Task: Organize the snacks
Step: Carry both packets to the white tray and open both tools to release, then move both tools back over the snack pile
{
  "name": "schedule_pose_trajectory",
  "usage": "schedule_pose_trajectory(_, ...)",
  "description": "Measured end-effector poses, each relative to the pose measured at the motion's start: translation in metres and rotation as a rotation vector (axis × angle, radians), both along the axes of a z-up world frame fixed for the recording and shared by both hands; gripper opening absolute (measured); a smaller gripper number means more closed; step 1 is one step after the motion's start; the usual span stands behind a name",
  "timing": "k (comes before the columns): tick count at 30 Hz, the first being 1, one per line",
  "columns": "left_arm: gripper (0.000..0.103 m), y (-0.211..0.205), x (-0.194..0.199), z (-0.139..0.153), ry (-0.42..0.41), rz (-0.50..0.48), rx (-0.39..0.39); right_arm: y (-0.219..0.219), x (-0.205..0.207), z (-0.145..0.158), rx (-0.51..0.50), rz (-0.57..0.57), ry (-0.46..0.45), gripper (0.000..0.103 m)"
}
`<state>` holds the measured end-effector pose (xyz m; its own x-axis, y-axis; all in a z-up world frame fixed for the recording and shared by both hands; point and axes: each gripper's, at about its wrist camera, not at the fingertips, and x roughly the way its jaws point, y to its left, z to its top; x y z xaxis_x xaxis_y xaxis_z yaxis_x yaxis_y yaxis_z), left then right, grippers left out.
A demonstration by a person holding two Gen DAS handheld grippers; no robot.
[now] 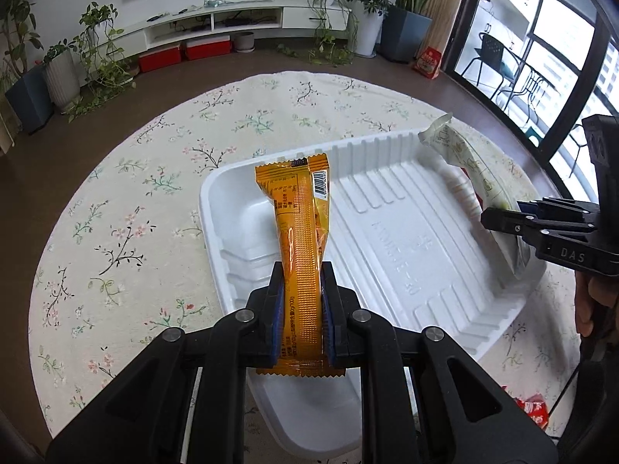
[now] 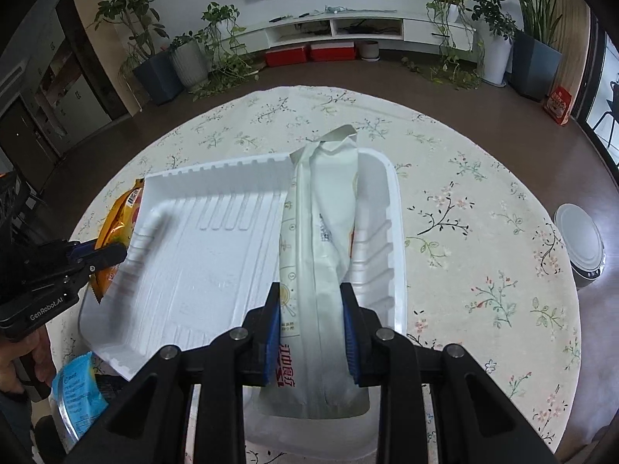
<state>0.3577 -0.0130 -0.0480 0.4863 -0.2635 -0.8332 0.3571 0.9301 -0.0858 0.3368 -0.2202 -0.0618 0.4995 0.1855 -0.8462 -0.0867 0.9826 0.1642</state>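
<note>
You've got a round bench [image 1: 127,201] in front of you, covered in a cream cloth printed with flowering twigs, with dark floor [image 1: 116,89] showing around its curved edge. Sitting right on it is a white ribbed tray [image 2: 201,247], set a little askew on the cloth. Near its close left corner, in the right wrist view, a blue snack packet [image 2: 77,390] lies by the bench's edge. In the left wrist view, a red packet [image 1: 534,411] peeks in low on the right, on the cloth just beside the tray.
</note>
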Motion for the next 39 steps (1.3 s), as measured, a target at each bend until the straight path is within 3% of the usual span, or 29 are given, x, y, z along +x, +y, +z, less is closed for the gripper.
schedule_pose_trajectory(11,0.016,-0.019,0.009,-0.033,0.011,-0.028,0.051,0.007,-0.002,-0.014,-0.071,0.029,0.01,0.032)
schedule_pose_trajectory(17,0.016,-0.026,0.012,-0.03,0.009,-0.027,0.054,0.01,-0.007,-0.017,-0.077,0.015,0.023,0.04)
schedule_pose_trajectory(24,0.018,-0.021,0.012,-0.024,-0.005,-0.014,0.042,0.01,-0.014,-0.012,-0.083,0.003,0.0,0.043)
schedule_pose_trajectory(30,0.047,-0.016,0.006,-0.017,-0.021,-0.009,0.026,0.004,-0.021,0.0,-0.081,-0.012,-0.031,0.05)
schedule_pose_trajectory(35,0.05,0.0,-0.008,0.0,-0.054,0.026,-0.002,-0.004,-0.035,0.013,-0.054,-0.026,-0.051,0.054)
schedule_pose_trajectory(39,0.064,0.024,-0.034,0.03,-0.116,0.07,-0.057,-0.021,-0.062,0.035,0.005,-0.052,-0.107,0.067)
